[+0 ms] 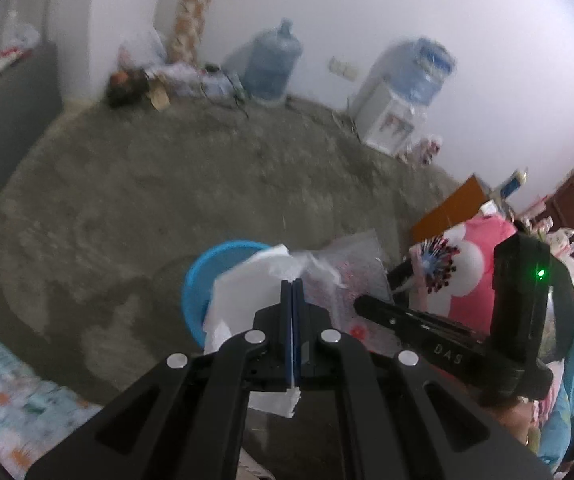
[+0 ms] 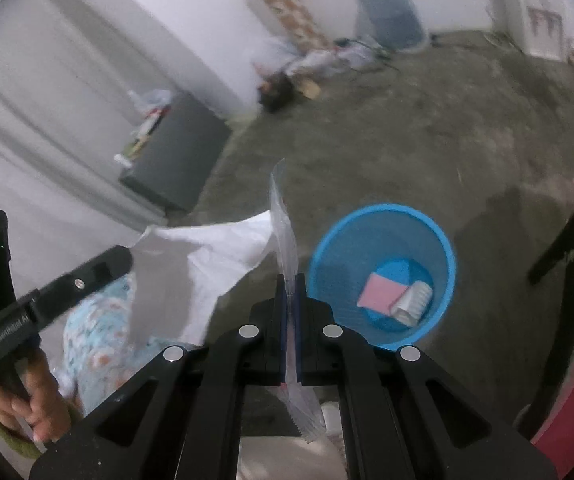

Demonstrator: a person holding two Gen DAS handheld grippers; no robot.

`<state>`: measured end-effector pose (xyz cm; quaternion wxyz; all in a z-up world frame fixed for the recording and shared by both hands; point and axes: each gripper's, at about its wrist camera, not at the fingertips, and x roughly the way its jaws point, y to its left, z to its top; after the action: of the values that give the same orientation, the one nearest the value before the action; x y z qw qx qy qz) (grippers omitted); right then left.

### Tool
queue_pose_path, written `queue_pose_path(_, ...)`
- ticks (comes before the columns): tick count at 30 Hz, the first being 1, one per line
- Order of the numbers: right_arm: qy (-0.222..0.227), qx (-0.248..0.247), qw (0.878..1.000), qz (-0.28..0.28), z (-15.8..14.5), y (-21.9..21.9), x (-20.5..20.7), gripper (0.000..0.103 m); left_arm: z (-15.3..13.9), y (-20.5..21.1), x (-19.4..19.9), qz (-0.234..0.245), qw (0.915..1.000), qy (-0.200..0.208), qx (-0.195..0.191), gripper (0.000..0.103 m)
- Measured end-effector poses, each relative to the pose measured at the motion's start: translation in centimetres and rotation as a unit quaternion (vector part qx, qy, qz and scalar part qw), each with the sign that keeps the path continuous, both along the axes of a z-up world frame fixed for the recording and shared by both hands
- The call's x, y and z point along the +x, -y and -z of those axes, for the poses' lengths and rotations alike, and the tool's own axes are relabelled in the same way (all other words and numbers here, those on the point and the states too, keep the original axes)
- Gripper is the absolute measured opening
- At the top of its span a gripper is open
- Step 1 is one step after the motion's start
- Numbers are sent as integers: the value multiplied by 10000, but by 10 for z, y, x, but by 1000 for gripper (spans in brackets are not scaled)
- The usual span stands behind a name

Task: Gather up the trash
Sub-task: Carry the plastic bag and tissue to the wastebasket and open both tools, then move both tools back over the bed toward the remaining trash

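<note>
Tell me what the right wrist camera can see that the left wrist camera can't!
Only the right wrist view looks down into the blue bin: a pink packet and a white crumpled piece lie at the bottom. Only the left wrist view shows the whole water dispenser and the pink flowered cloth. Both show the bin, the grey floor, the left hand-held gripper shut on white paper, and the right hand-held gripper shut on a clear plastic wrapper.

Blue plastic mesh bin [image 2: 383,240], rough concrete floor [image 2: 407,120]
</note>
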<state>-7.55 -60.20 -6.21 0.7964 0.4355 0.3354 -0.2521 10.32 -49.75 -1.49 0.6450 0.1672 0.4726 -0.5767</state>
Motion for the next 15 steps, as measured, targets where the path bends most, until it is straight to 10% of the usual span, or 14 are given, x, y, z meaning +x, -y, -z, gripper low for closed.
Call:
queue_pose_path(7,-296,234,9987,347,45,32,7,6,70,57,3,44,9982,-242,552,2)
queue_pose_path(11,-420,516,9970,396,86,48,20,42,104,69,18,-167,9951,-357,912,33)
queue_pose_path(15,-1007,789,9910,393,129,50,32,47,114,62,31,-443,9927,-405,1046,40)
